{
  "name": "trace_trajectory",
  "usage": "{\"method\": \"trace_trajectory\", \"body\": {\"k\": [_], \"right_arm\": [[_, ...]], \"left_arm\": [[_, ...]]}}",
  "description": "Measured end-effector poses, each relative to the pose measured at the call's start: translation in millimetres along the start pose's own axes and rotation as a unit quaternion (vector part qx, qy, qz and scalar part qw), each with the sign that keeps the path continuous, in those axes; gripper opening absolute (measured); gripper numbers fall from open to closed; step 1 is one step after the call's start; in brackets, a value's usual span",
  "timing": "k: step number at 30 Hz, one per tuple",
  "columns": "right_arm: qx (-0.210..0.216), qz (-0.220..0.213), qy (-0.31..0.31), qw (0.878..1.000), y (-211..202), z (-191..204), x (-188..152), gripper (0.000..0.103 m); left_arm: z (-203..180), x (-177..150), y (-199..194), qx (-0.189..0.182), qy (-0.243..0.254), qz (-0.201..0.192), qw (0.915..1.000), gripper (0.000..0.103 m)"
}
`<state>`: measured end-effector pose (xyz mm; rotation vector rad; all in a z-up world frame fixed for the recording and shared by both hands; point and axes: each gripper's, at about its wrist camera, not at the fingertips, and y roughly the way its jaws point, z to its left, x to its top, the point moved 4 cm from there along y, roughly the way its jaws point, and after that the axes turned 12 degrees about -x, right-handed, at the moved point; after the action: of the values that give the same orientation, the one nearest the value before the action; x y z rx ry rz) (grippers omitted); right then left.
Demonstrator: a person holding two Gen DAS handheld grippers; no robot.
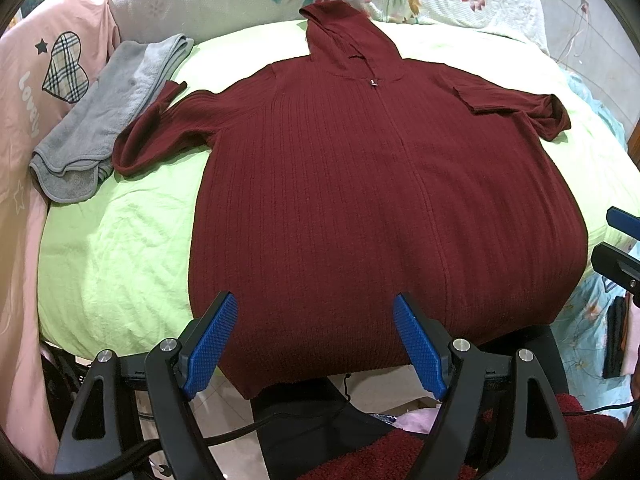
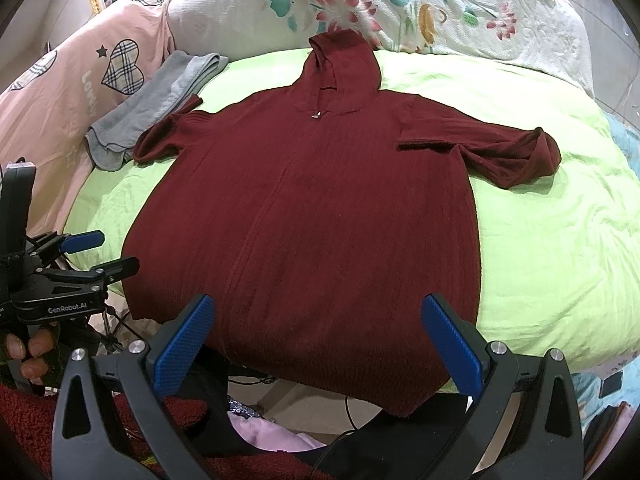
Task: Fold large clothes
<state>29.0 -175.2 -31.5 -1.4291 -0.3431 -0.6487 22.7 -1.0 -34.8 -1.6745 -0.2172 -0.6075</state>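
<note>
A dark red ribbed hooded sweater lies flat, front up, on the light green bed cover, hood toward the far side; it also shows in the right wrist view. Both sleeves are folded back on themselves, the right sleeve doubled near the shoulder. Its hem hangs over the near edge. My left gripper is open and empty, just above the hem's left part. My right gripper is open and empty above the hem's right part. The left gripper also shows in the right wrist view, open.
A folded grey towel lies by the left sleeve. Pink bedding with a plaid heart lies at the left. A floral quilt runs along the far side. Cables and dark clothing lie on the floor below the near edge.
</note>
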Motion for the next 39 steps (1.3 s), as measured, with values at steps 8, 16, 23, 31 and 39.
{"method": "trace_trajectory", "body": {"k": [8,16,23,31,39], "right_arm": [[-0.001,0.0,-0.004,1.0,-1,4,2,0.103],[0.0,0.005,0.0,1.0,6,1,5,0.103],[0.0,-0.002,0.014,1.0,14,-14,16,0.095],[0.008,-0.009,0.041,0.999,32,-37,45,0.084],[-0.011,-0.045,0.03,0.998,56,-59,101,0.083]], "left_arm": [[-1,-1,0,0.0,0.0,0.0,1.0,0.081],[-4,5,8,-0.003,-0.002,0.0,1.0,0.081],[3,12,14,-0.012,-0.003,-0.005,0.9999,0.081],[7,32,24,-0.02,-0.004,-0.01,0.9997,0.081],[17,56,36,-0.025,-0.013,-0.01,0.9995,0.081]]}}
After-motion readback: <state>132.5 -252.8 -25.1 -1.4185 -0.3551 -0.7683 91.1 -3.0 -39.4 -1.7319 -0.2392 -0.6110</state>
